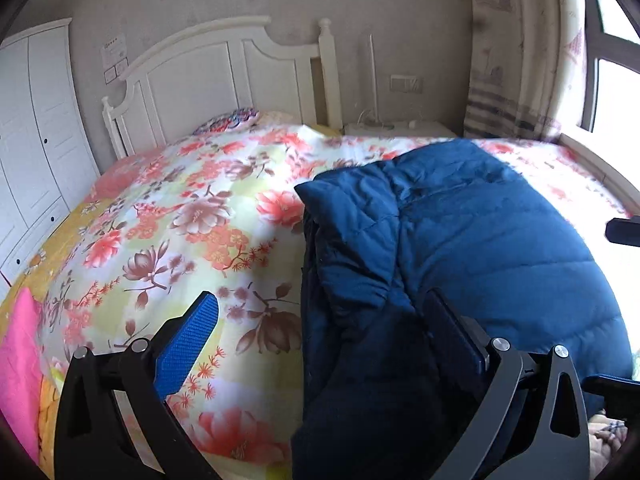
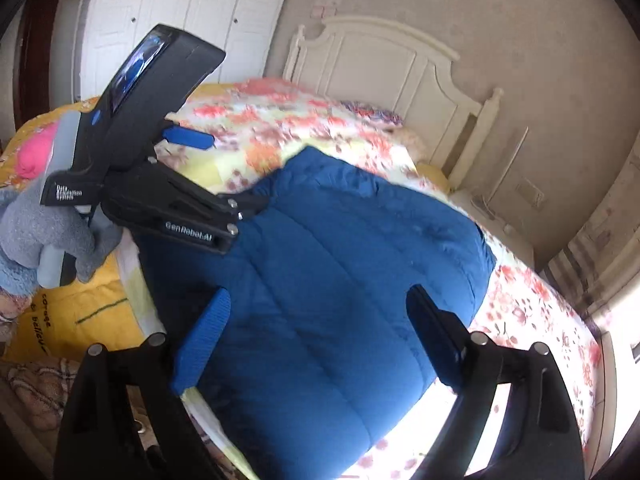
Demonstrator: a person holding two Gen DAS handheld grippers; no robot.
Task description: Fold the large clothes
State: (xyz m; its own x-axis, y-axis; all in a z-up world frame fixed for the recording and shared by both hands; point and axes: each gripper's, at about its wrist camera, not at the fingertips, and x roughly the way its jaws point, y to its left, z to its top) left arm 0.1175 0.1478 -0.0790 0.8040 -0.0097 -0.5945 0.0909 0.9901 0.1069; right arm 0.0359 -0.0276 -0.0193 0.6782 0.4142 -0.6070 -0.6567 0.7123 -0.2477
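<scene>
Fingertips (image 1: 200,336) of the left gripper (image 1: 320,320), blue-padded: spread wide at the bottom of the left wrist view, one over the floral bedspread (image 1: 192,208) at lower left, the other at lower right over the dark edge of the jacket (image 1: 480,232); nothing pressed between them, and contact with the cloth cannot be told.

Fingertips (image 2: 208,332) of the right gripper (image 2: 316,320): likewise apart, in the lower half of the right wrist view, hanging above the jacket (image 2: 340,280) with its quilted surface showing between them; no grip visible.

Jacket: blue, quilted, puffy, lying partly folded on the bed, right of centre in the left view and centre in the right view.

Left gripper, seen from the right view (image 2: 240,216): black body at upper left, held in a person's grey fleecy sleeve (image 2: 52,232).

Bedspread: pink, red and brown flowers on pale yellow.

Pink cloth (image 1: 16,352): far lower left edge.

Headboard (image 1: 224,80): white, panelled, upper centre.

Wardrobe (image 1: 36,120): white doors, upper left.

Curtain (image 1: 516,60) and window (image 1: 616,72): upper right.
</scene>
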